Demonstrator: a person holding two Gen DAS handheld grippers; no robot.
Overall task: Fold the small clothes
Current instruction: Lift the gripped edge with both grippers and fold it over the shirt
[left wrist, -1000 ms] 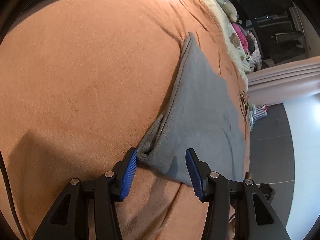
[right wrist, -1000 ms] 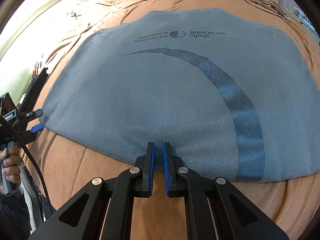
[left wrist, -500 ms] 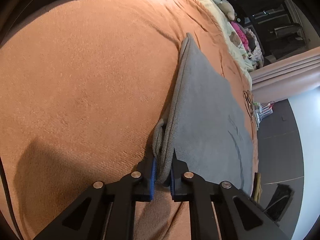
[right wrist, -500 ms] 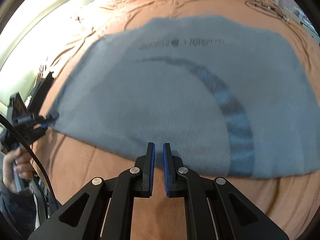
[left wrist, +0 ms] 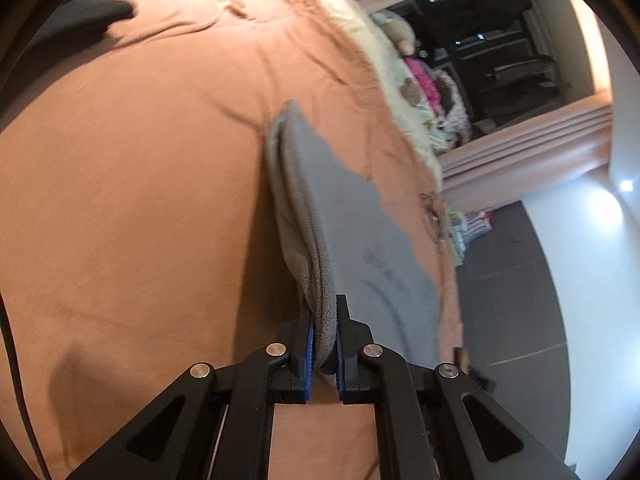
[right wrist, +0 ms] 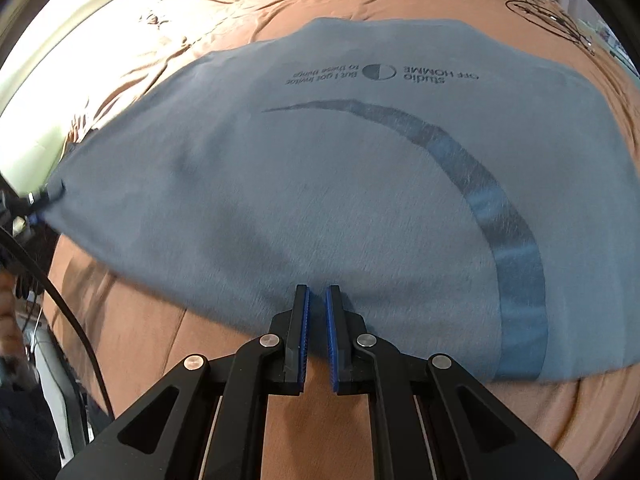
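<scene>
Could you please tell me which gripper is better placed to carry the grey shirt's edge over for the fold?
Left: the left gripper is shut on the grey printed cotton shirt; the right gripper is shut and empty.

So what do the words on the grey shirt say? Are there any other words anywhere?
"studio OFF HOMME": printed on the grey shirt, upside down in the right wrist view, beside a half-dark circle logo.
"But I got invited to these things": smaller print on the other side of the logo; blurred, so this reading is unsure.
The same print in the left wrist view: too blurred to read.
No other words readable.
</scene>
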